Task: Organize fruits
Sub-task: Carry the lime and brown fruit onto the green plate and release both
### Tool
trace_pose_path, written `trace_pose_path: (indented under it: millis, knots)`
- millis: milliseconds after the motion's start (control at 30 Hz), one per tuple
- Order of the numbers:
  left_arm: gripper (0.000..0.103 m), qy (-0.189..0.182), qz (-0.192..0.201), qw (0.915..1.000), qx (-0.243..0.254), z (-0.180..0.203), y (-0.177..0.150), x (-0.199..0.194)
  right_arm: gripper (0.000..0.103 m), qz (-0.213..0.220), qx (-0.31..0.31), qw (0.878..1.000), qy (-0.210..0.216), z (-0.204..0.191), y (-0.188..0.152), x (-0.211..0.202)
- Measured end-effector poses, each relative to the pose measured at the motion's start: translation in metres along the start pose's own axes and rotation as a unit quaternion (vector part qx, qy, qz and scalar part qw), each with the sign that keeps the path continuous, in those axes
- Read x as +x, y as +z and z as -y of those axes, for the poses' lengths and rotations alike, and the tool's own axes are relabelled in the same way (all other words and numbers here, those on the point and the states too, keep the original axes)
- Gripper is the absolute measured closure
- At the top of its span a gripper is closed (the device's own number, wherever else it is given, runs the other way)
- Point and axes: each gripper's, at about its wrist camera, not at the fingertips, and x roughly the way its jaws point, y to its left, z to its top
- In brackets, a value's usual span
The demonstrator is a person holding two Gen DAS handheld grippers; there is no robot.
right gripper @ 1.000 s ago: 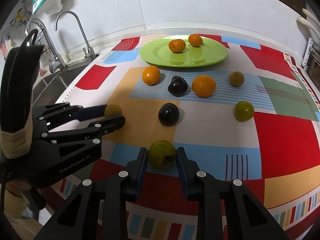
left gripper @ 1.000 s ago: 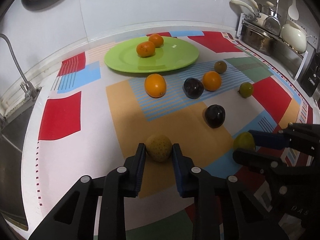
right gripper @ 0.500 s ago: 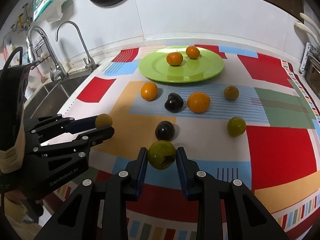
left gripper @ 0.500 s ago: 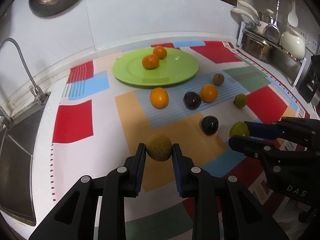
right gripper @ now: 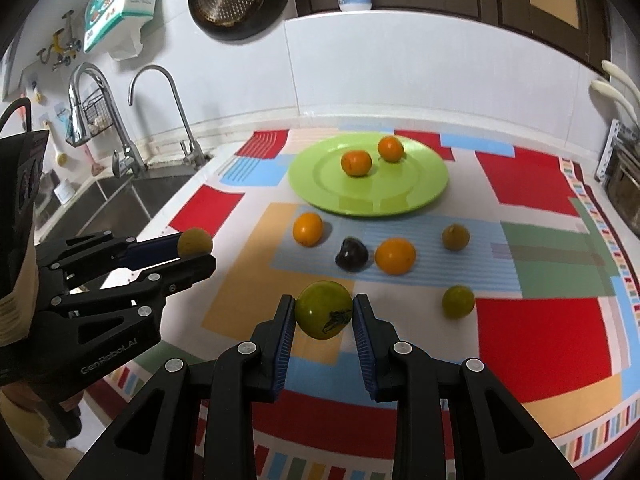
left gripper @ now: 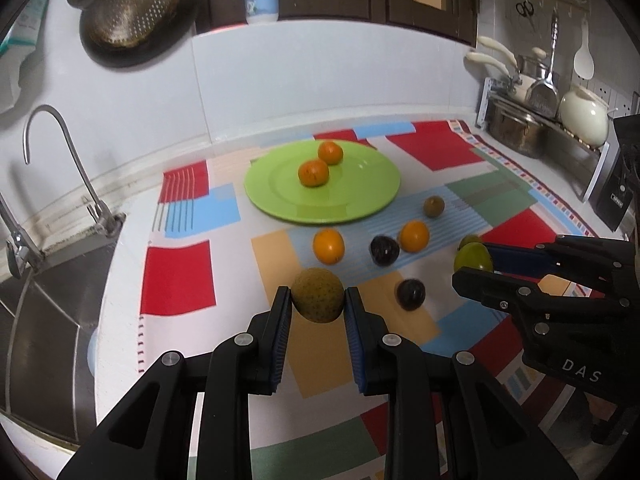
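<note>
Left gripper point(left gripper: 318, 310) is pinching a speckled brownish-yellow fruit point(left gripper: 318, 295) right between its pads, held above the patterned mat point(left gripper: 178, 276). Right gripper point(right gripper: 323, 326) is clamped on a green fruit point(right gripper: 324, 310), short of the green plate point(right gripper: 400, 204).

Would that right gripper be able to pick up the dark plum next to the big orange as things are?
Probably not yet. The right gripper is already shut on a green fruit, so it has no room for the dark plum. The path looks free: only bare cloth lies between them.
</note>
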Motion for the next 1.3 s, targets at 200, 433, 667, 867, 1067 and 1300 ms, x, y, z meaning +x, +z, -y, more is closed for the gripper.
trace_pose_path:
  millis: [200,433,667,867,1067,1300]
  knots:
    - [0.076,0.005,0.024,0.9997,0.002,0.001,0.014,-0.011,0.073,0.018,0.0,1.0,0.002,0.002,0.012,-0.007]
    - [0.076,0.014,0.053,0.9985,0.01,0.002,0.034,-0.018,0.073,0.045,-0.007,0.999,-0.002,0.005,0.028,-0.015]
    - [0.076,0.018,0.074,0.9969,0.02,0.002,0.055,-0.018,0.073,0.074,-0.015,0.997,-0.008,0.012,0.049,-0.021]
    - [0.076,0.021,0.088,0.9955,0.025,0.001,0.075,-0.012,0.073,0.089,-0.012,0.996,-0.004,0.02,0.071,-0.017]
    - [0.076,0.024,0.101,0.9943,0.025,-0.003,0.098,-0.003,0.073,0.101,-0.016,0.995,-0.002,0.024,0.097,-0.011]
    - [0.076,0.024,0.101,0.9942,0.027,-0.009,0.12,0.017,0.073,0.097,-0.019,0.995,0.003,0.032,0.121,0.008]
